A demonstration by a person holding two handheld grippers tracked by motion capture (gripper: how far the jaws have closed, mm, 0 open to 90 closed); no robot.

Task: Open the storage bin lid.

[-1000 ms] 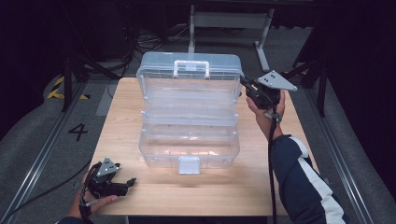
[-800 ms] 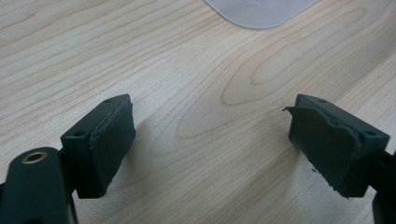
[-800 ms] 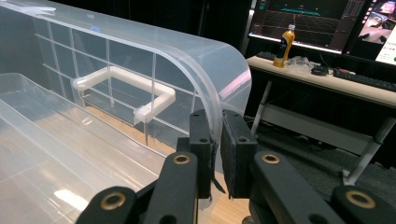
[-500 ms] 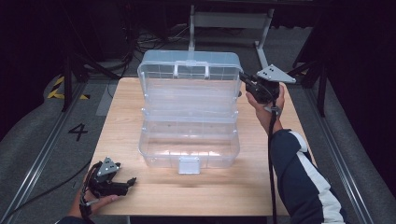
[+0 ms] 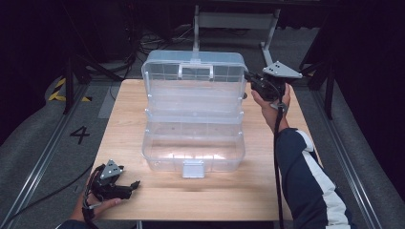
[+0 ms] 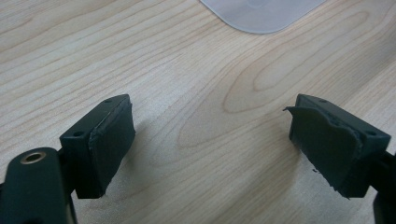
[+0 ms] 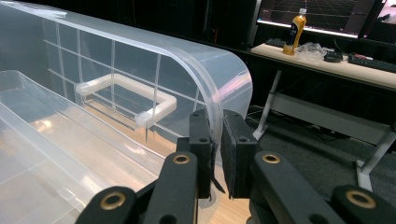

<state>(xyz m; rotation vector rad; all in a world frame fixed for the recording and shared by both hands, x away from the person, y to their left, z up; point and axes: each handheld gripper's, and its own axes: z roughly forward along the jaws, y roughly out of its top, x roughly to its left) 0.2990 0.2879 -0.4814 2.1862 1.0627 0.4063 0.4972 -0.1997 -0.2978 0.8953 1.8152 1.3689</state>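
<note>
At 7 o'clock the left gripper [image 5: 125, 187] rests on the table [image 5: 296, 191], jaws wide, empty. Mid-table sits the box [image 5: 193, 148]; at 1 o'clock the right gripper [image 7: 215, 140] pinches its lid [image 7: 219, 84] edge. The thin rim could slip free, and the lid would drop shut.

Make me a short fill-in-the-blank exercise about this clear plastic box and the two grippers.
1. The right gripper is shut on the edge of the box's ____.
2. The left gripper rests on the wooden table with its jaws ____.
3. The white handle sits on the ____ of the clear box.

Missing words: lid; open; lid
</note>
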